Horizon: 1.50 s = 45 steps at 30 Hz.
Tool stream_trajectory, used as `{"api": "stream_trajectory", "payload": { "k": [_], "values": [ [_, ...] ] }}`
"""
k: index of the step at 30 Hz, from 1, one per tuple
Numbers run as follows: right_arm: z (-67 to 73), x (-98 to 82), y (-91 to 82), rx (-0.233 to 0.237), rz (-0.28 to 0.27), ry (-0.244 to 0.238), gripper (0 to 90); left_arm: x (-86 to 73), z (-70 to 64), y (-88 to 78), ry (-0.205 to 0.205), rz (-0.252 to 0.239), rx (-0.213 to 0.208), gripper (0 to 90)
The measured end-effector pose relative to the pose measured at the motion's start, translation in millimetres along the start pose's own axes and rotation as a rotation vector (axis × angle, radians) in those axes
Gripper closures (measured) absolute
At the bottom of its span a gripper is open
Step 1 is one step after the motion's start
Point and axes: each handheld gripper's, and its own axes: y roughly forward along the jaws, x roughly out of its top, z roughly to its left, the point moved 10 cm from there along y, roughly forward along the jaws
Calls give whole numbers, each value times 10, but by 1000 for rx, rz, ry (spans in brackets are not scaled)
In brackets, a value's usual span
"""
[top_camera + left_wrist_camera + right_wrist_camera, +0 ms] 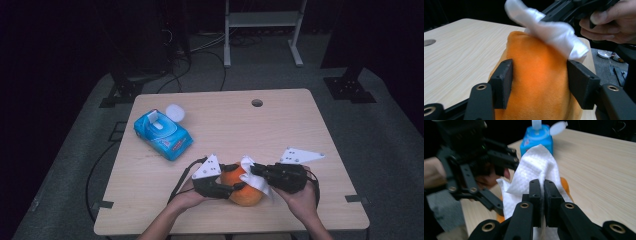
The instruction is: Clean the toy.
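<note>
Orange plush toy point(536, 82) upright near table's point(300, 130) front edge, clamped in my left gripper point(235, 187); white wipe point(534, 172), pinched in my shut right gripper point(543, 192), drapes its top, wipe's long axis slanting down the toy's right flank

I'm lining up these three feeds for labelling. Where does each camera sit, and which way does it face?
High view: above the person's side, looking forward and down on the table; forearms, hands and both grippers show.
Left gripper view: on the left gripper, along its jaws, which clamp the orange plush toy; the other hand shows.
Right gripper view: on the right gripper, whose jaws pinch a white wipe, facing the blue wipe pack.
All share toy and wipe.
</note>
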Motion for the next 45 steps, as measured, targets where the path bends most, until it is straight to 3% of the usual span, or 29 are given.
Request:
{"api": "stream_trajectory", "payload": {
  "k": [3, 5, 8, 12, 15, 18, 22, 25, 28, 30, 33, 35, 37, 39, 42, 45],
  "values": [
    [-49, -101, 25, -14, 35, 3, 853, 40, 33, -53, 3, -18, -8, 297],
    [-78, -147, 7, -30, 50, -9, 853, 44, 82, -103, -12, -25, -13, 243],
    [-110, -191, -62, -13, 58, 8, 853, -61, 150, -108, -56, -18, -33, 182],
    [-111, -235, -113, 26, 68, 18, 851, -192, 103, -18, -146, -17, -138, 154],
    [-105, -236, -119, 37, 75, 17, 850, -242, 76, 60, -155, -17, -153, 123],
    [-96, -234, -101, 42, 72, 16, 850, -260, 29, 121, -124, -21, -137, 113],
    [-128, -205, -108, 19, 57, 25, 850, -192, 25, 92, -62, -35, -61, 325],
    [-158, -137, -134, 15, 16, 48, 851, -71, 35, 27, -14, -49, -13, 384],
    [-116, -41, -138, -9, -24, 28, 853, 28, 68, -64, 44, -28, 27, 386],
    [4, 41, -117, -4, -39, -17, 854, 49, 82, -83, 60, -8, 48, 384],
    [197, 90, 4, 25, -20, -84, 853, -32, 77, -32, 55, 25, 47, 374],
    [205, 49, 74, 5, 10, -117, 852, -109, 53, 5, 47, 36, 35, 372],
    [118, 10, 75, -5, 18, -101, 852, -114, 30, 22, 48, 33, 30, 371],
    [-77, -2, -4, -70, 16, -74, 852, -108, 4, 32, 71, 42, 27, 369],
    [-271, -42, -103, -107, 7, -13, 852, -116, -36, 68, 63, 32, 9, 363],
    [-221, -74, -92, -82, 7, -1, 851, -121, -76, 95, 72, 32, -12, 340]
  ]
}}
